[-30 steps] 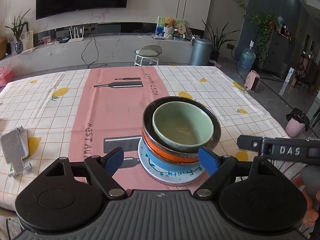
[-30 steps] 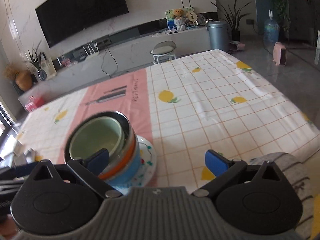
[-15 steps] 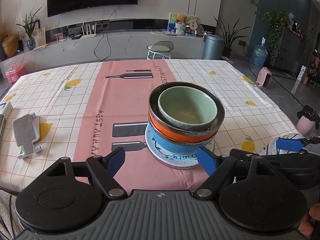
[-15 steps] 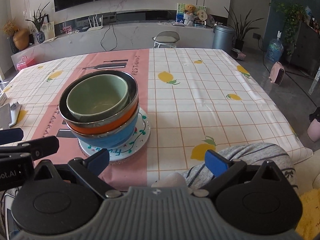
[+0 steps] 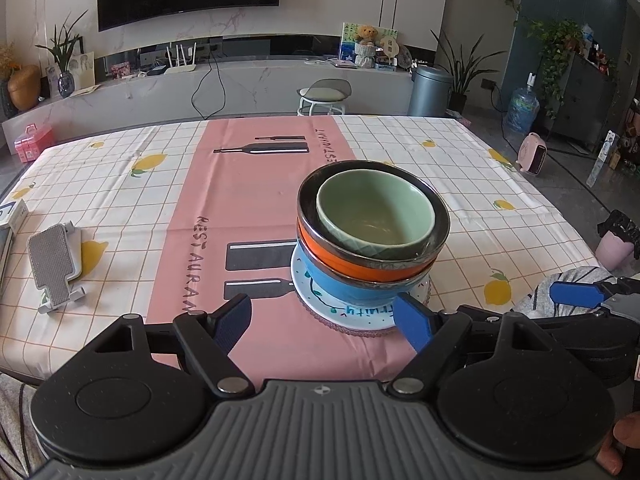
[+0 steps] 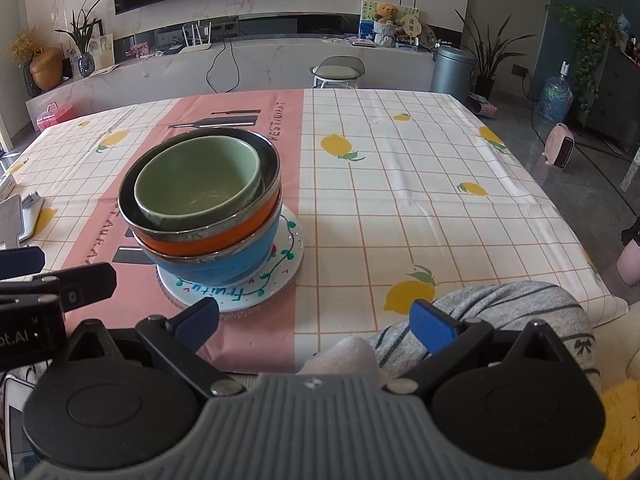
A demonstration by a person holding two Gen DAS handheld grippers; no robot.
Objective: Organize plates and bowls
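A stack stands on the pink strip of the tablecloth: a green bowl (image 5: 376,212) nested in an orange bowl (image 5: 360,266), in a blue bowl (image 5: 352,292), on a white decorated plate (image 5: 360,316). The right wrist view shows the same green bowl (image 6: 200,180), orange bowl (image 6: 212,242), blue bowl (image 6: 224,266) and plate (image 6: 248,290). My left gripper (image 5: 324,322) is open and empty, just short of the stack. My right gripper (image 6: 316,320) is open and empty, near the table's front edge, right of the stack.
A grey-and-white phone stand (image 5: 56,264) lies on the table's left side. The lemon-print tablecloth (image 6: 400,200) stretches right of the stack. A person's grey striped clothing (image 6: 500,312) lies under my right gripper. A stool (image 5: 322,96) stands beyond the far edge.
Both grippers have pulled back from the stack toward the table's front edge and stay open. The right gripper's view has swung to level. The stack has not moved.
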